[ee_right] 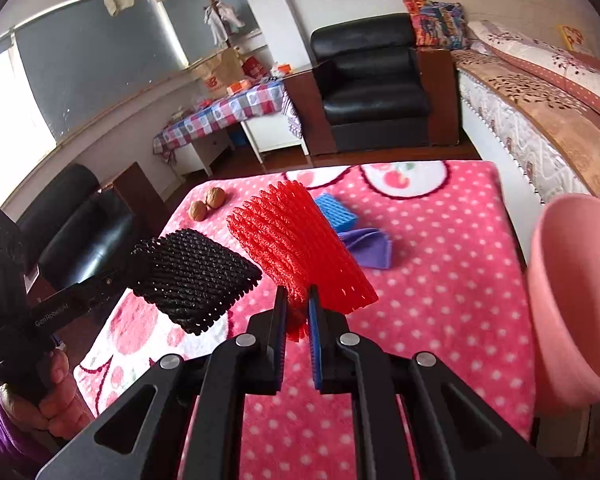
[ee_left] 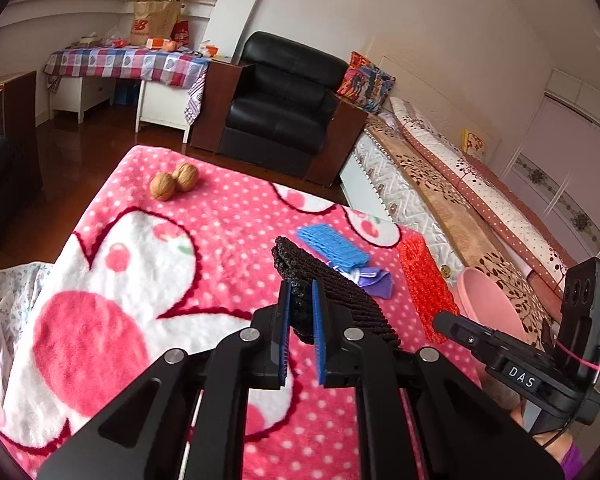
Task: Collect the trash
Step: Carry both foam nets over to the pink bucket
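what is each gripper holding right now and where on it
The left gripper pinches the black foam net at its near edge. The right gripper pinches the red foam net at its near lower edge.

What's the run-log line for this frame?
left gripper: shut on black foam net sleeve | right gripper: shut on red foam net sleeve | pink plastic bin: right of table | blue foam net sleeve: on blanket

On the pink blanket (ee_right: 440, 248) are two walnuts (ee_right: 207, 204), three foam nets—black (ee_right: 196, 276), red (ee_right: 300, 248), blue (ee_right: 336, 210)—one purple wrapper (ee_right: 370, 246), and beside it one pink bin (ee_right: 580, 300).
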Action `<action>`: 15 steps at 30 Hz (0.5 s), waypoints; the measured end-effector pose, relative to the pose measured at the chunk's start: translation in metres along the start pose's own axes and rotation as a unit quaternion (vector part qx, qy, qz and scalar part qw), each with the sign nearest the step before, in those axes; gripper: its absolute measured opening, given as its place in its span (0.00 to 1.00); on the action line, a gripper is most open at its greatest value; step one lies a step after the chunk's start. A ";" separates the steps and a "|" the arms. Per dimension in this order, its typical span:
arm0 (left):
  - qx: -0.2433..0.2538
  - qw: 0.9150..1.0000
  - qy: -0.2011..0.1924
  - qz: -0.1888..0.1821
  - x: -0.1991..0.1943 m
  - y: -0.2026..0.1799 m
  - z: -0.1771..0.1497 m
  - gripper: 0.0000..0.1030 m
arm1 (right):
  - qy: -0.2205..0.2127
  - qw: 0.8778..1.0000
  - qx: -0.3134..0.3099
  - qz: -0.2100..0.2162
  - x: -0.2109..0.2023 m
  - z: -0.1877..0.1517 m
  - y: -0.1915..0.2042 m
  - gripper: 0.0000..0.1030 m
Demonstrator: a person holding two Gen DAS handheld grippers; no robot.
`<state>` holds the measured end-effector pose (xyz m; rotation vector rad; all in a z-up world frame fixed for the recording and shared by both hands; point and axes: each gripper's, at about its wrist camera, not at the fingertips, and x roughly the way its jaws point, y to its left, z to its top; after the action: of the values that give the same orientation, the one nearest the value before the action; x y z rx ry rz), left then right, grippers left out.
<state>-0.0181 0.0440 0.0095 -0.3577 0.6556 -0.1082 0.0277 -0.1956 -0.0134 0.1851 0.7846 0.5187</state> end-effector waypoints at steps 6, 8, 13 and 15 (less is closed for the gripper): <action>0.024 0.999 -0.005 -0.033 0.006 -0.041 0.006 0.09 | -0.035 0.999 0.030 -0.020 -0.037 -0.004 -0.031 0.09; 0.036 0.998 -0.005 -0.045 0.010 -0.058 0.007 0.09 | -0.043 0.998 0.042 -0.030 -0.047 -0.005 -0.042 0.09; 0.072 0.995 -0.006 -0.070 0.020 -0.097 0.007 0.09 | -0.063 0.994 0.081 -0.049 -0.069 -0.010 -0.076 0.09; 0.085 0.993 -0.007 -0.081 0.023 -0.114 0.007 0.09 | -0.072 0.991 0.094 -0.058 -0.078 -0.010 -0.089 0.09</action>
<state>0.0061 -0.0651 0.0417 -0.2462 0.5975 -0.3132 0.0074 -0.3120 -0.0025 0.3446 0.6982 0.3176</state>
